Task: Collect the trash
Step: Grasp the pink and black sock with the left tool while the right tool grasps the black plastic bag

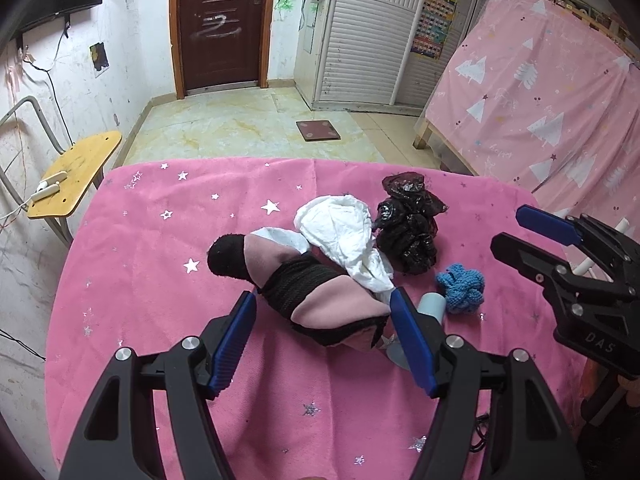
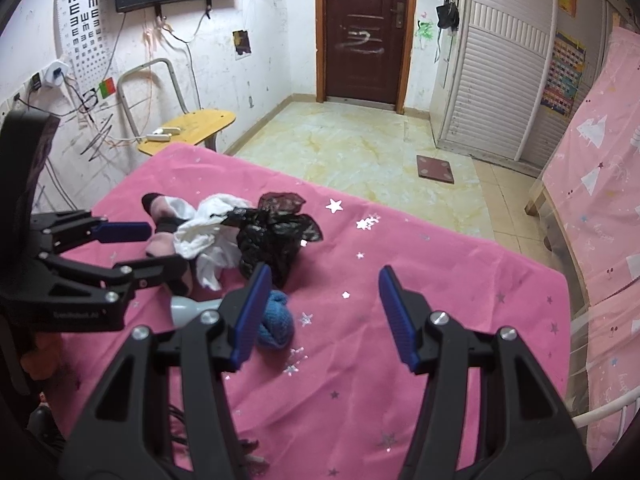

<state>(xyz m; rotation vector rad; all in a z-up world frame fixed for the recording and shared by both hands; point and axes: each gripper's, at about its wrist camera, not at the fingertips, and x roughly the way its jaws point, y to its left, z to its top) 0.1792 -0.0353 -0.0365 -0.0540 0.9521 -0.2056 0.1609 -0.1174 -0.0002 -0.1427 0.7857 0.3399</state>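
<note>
A pink table holds a pile. A pink-and-black sock lies between the open jaws of my left gripper, which is around it without closing. Behind it lie crumpled white tissue, a crumpled black plastic bag, a blue knitted ball and a pale blue bottle. My right gripper is open and empty above bare cloth, right of the blue ball. The black bag and tissue lie beyond it.
A yellow chair with a power strip stands off the table's far left corner. A pink-covered bed lies to the right. A brown scale lies on the tiled floor before a door.
</note>
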